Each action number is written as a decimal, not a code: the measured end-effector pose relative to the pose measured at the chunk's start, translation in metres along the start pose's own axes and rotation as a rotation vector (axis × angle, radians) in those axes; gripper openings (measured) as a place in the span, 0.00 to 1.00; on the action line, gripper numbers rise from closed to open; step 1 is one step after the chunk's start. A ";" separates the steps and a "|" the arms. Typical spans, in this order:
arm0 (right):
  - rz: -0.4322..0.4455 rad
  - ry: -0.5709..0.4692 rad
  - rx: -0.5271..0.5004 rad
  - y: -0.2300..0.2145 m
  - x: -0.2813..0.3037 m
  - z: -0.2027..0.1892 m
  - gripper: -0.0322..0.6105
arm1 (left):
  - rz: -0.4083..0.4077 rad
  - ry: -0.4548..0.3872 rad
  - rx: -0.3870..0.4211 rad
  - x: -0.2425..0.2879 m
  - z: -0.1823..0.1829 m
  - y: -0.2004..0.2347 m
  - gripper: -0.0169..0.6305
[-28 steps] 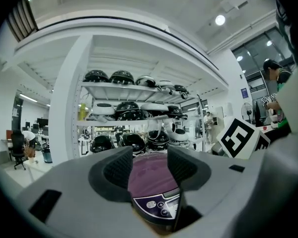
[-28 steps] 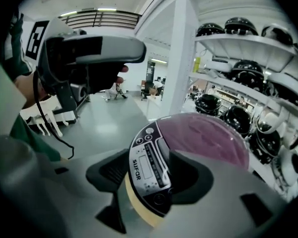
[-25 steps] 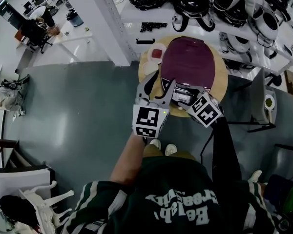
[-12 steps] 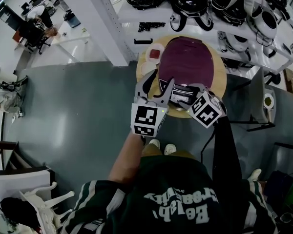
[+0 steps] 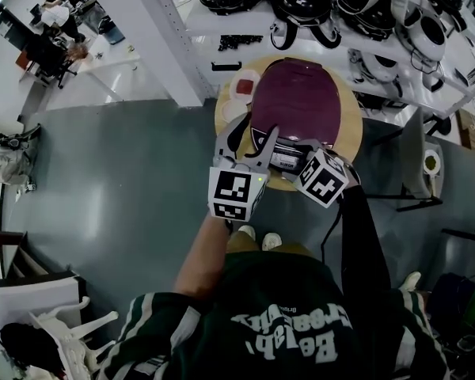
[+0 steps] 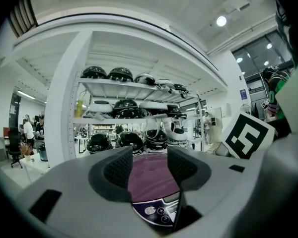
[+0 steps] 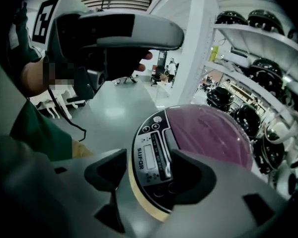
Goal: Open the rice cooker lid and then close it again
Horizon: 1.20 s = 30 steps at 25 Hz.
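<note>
Little changes: the left hand-held gripper (image 6: 150, 168) and right hand-held gripper (image 7: 149, 175) remain jaws apart, gripping nothing, fronting the rice cooker (image 5: 297, 105) on the table (image 5: 353, 125), upper centre, lid (image 5: 301, 81) still shut, opening pending

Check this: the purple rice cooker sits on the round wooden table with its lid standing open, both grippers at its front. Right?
No: the lid is shut, flat on the rice cooker, as the head view shows. The rest holds: it sits on the round wooden table, left gripper and right gripper at its front.
</note>
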State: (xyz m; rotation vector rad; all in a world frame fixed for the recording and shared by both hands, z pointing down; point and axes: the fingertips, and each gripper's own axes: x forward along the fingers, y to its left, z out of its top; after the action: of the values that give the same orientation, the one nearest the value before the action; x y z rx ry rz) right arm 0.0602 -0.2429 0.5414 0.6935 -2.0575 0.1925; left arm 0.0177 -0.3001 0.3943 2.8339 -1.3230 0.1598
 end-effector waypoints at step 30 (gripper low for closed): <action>0.013 -0.038 0.087 0.001 0.005 0.006 0.53 | -0.035 0.010 -0.034 0.005 -0.008 -0.001 0.35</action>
State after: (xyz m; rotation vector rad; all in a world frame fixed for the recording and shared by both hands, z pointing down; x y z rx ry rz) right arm 0.0529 -0.2460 0.5420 0.7423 -2.1004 0.2799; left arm 0.0215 -0.3029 0.4027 2.8222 -1.2616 0.1489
